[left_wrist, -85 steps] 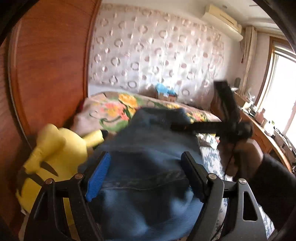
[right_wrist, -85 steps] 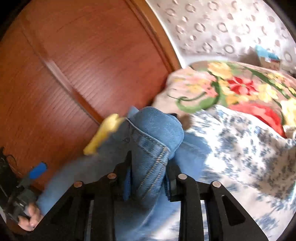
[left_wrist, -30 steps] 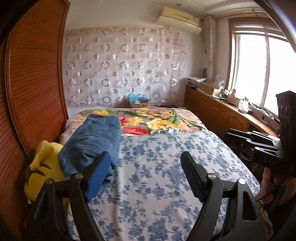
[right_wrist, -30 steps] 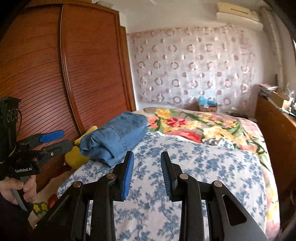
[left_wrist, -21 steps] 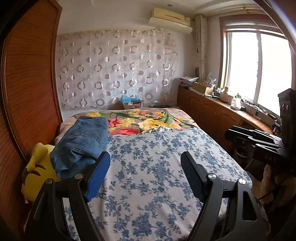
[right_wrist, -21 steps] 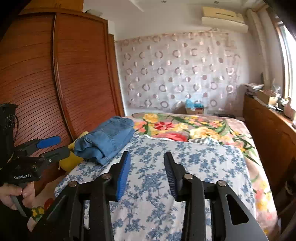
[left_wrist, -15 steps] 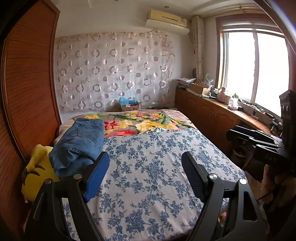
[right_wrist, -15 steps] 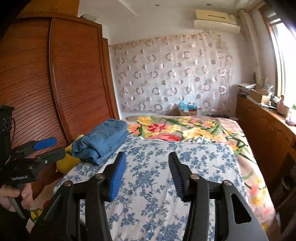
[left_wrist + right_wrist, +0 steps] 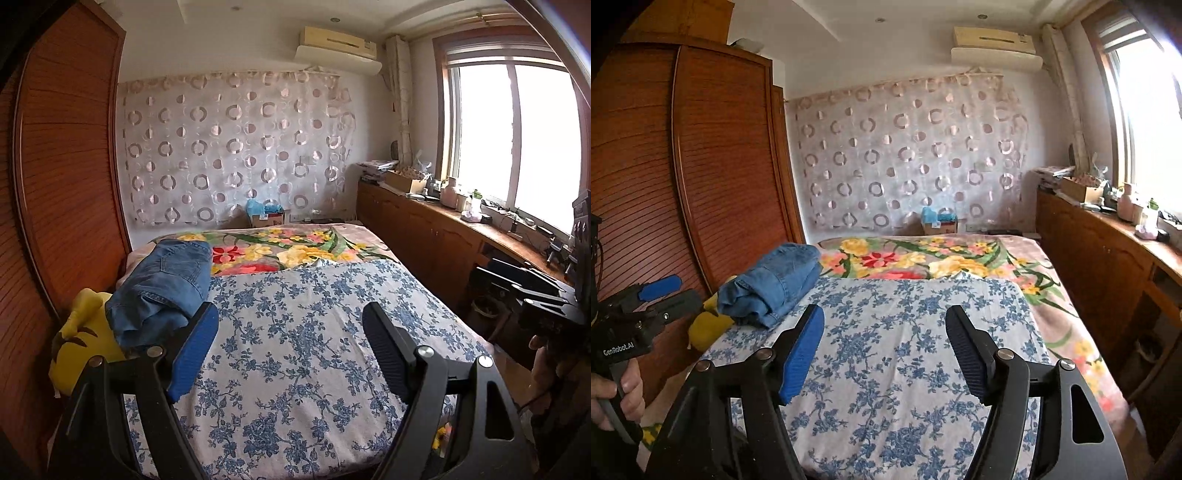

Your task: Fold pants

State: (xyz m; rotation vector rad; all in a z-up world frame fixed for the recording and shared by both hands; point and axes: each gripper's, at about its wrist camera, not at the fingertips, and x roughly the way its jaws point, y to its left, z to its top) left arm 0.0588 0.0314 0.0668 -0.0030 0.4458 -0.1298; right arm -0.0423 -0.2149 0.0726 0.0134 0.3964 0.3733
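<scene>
The folded blue jeans (image 9: 166, 284) lie in a thick bundle at the bed's left edge, partly on a yellow plush toy (image 9: 79, 343); they also show in the right wrist view (image 9: 775, 280). My left gripper (image 9: 290, 332) is open and empty, held back over the foot of the bed, well clear of the jeans. My right gripper (image 9: 884, 336) is open and empty, also back over the foot of the bed. The left gripper also shows at the left of the right wrist view (image 9: 670, 291).
The bed has a blue-flowered sheet (image 9: 295, 332) and a bright floral blanket (image 9: 280, 251) at the far end. A wooden wardrobe (image 9: 683, 177) stands close on the left. A wooden cabinet (image 9: 443, 236) with clutter runs under the window on the right.
Both grippers let go of the jeans and pulled back from the bundle toward the foot of the bed. The right gripper's jaws have opened wider over the last second.
</scene>
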